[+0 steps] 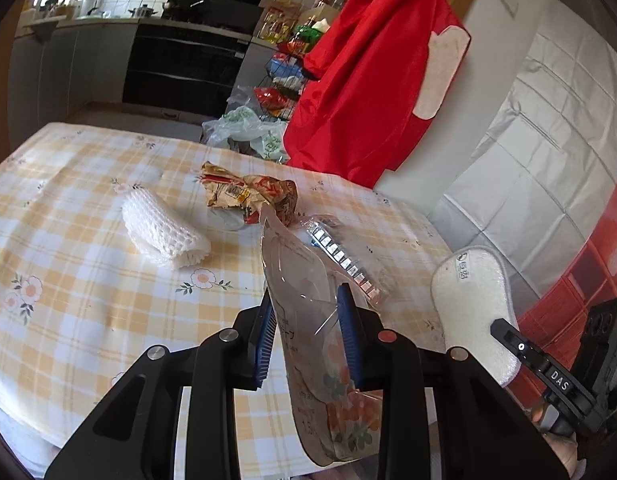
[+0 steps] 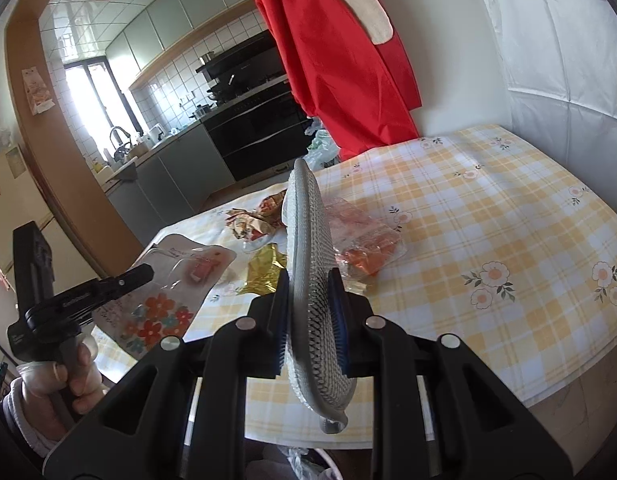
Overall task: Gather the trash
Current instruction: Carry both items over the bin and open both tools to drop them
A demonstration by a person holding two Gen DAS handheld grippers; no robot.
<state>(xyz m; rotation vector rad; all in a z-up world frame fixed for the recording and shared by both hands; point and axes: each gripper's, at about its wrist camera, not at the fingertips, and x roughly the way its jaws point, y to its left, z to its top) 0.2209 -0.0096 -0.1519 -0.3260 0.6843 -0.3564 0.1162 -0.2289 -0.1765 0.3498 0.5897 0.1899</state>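
In the left wrist view, the left claw [image 1: 308, 332] is clamped on a clear plastic packet [image 1: 308, 320] printed with orange flowers at its lower end. The blue pads pinch it about midway, and it stands upright between them, its top reaching toward twelve o'clock. It looks feather-light, crinkly and slippery, so a pinch across a flat doubled part should hold better than one at a loose edge. Beyond it on the bench [image 1: 88, 240] lie more scraps: a white foam fruit net [image 1: 164, 232] at ten o'clock, soft and springy, which would squash to almost nothing under the pads; a crumpled snack wrapper [image 1: 244, 192] at eleven o'clock, best taken at its bunched ridge; and a clear tray with a foil strip [image 1: 344, 260] just behind the packet. At three o'clock a white insole [image 1: 472, 308] stands on edge in the other tool.

In the right wrist view, the right claw [image 2: 308, 320] is closed on that insole [image 2: 312, 280], whose grey mesh face shows here. It is held edge-up near its lower third, light and flexible but stiff enough to keep its shape. On the bench [image 2: 488, 200] past it sit the crumpled wrapper [image 2: 256, 220] at eleven o'clock, a gold foil scrap [image 2: 264, 272] beside the insole, and a clear bag with orange contents [image 2: 364, 240] at one o'clock. The flower packet [image 2: 164, 304] hangs at nine o'clock.
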